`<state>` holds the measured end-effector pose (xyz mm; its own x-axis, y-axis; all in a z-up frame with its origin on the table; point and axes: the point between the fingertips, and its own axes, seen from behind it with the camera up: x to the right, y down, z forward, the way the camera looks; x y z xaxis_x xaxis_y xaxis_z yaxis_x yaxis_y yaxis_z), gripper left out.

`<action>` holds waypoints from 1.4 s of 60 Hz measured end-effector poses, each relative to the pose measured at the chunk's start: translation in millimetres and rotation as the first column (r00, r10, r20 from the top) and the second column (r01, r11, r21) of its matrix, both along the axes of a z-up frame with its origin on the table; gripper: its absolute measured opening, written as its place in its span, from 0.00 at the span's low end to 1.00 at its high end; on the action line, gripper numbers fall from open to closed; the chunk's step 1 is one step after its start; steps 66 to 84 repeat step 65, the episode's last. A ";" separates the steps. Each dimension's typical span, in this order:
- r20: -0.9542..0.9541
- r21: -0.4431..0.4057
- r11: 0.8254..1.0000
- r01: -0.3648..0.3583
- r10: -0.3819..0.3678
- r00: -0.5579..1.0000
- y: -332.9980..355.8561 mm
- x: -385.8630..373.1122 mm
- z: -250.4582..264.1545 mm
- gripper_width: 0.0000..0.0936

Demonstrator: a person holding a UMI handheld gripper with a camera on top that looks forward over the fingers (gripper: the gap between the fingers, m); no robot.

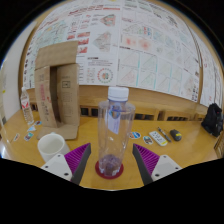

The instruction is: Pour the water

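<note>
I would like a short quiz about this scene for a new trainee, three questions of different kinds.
1. True or false: the clear bottle stands upright between the two fingers of the tool.
2. What colour is the bottle's cap? A) red B) white C) green
3. Fill in: to the left of the bottle, beside the left finger, stands a white ____.

Key
1. True. It rests on the wooden table, and a gap shows on each side, so the tool is open.
2. B, white.
3. Cup. The cardboard box stands behind it.
</note>
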<state>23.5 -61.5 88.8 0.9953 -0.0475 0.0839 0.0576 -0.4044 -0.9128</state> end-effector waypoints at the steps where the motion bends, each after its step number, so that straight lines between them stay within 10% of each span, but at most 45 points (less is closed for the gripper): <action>1: 0.004 -0.003 1.000 0.002 -0.002 1.000 -5.6 -0.7 2.7 0.91; 42: 0.008 -0.085 0.994 0.068 -0.068 0.998 -396.0 -106.1 91.3 0.91; 84: 0.028 -0.061 0.995 0.082 -0.081 0.996 -448.0 -106.8 111.1 0.91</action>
